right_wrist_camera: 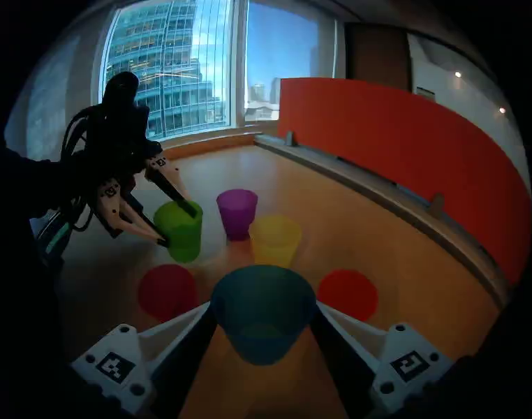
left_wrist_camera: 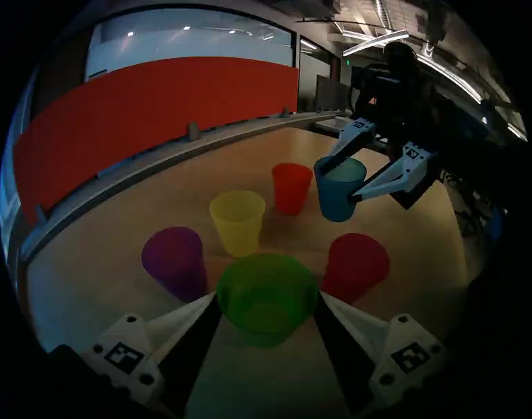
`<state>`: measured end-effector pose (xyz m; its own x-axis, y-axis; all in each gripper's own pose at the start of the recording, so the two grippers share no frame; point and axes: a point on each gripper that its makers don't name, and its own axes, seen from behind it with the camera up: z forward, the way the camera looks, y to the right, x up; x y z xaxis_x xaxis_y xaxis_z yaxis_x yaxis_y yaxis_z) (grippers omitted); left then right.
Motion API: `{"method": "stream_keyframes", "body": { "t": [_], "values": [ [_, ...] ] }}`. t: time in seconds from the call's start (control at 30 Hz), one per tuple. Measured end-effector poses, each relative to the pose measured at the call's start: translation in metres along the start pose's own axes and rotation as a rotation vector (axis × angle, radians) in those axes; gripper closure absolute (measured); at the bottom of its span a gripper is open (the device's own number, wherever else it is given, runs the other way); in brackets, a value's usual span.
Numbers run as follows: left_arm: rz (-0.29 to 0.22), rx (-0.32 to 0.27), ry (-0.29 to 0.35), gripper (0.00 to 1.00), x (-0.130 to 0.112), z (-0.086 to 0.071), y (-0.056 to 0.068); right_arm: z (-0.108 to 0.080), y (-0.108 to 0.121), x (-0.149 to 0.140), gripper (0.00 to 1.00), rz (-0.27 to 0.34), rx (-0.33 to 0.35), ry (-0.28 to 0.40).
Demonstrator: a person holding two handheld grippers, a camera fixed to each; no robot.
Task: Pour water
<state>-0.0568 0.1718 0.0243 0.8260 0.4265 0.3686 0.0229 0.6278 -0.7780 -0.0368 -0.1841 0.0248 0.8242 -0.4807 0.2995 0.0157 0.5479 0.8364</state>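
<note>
1. Both views are dim. The hand [left_wrist_camera: 405, 91] behind the far gripper is a dark silhouette.
2. No waterline can be read through the tinted, translucent walls of any cup, so I cannot tell whether any of them holds water.
3. The left gripper [left_wrist_camera: 266, 302] has both fingers pressed against the sides of the green cup [left_wrist_camera: 267, 314], which is upright with its mouth open to the camera. Its base is hidden.
4. The right gripper [right_wrist_camera: 262, 311] clamps the blue cup [right_wrist_camera: 262, 328] the same way, one finger on each side. I cannot tell whether its base touches the table [left_wrist_camera: 112, 279].
5. The left gripper view looks toward a long red wall panel [left_wrist_camera: 161, 105] and ceiling strip lights. The right gripper view looks toward windows [right_wrist_camera: 175, 70] with towers outside.
6. Four more cups stand upright on the table between the two grippers: a purple cup [left_wrist_camera: 175, 262], a yellow cup [left_wrist_camera: 238, 222], an orange-red cup [left_wrist_camera: 292, 187] and a red cup [left_wrist_camera: 355, 265]. They are near one another but apart.
</note>
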Motion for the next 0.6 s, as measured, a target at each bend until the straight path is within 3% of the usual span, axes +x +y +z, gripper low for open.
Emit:
{"method": "stream_keyframes", "body": {
  "t": [0.6],
  "values": [
    [-0.007,-0.026,-0.023,0.13,-0.016,0.013,0.006,0.009,-0.001,-0.006,0.08,-0.006,0.004,-0.015]
  ]
}}
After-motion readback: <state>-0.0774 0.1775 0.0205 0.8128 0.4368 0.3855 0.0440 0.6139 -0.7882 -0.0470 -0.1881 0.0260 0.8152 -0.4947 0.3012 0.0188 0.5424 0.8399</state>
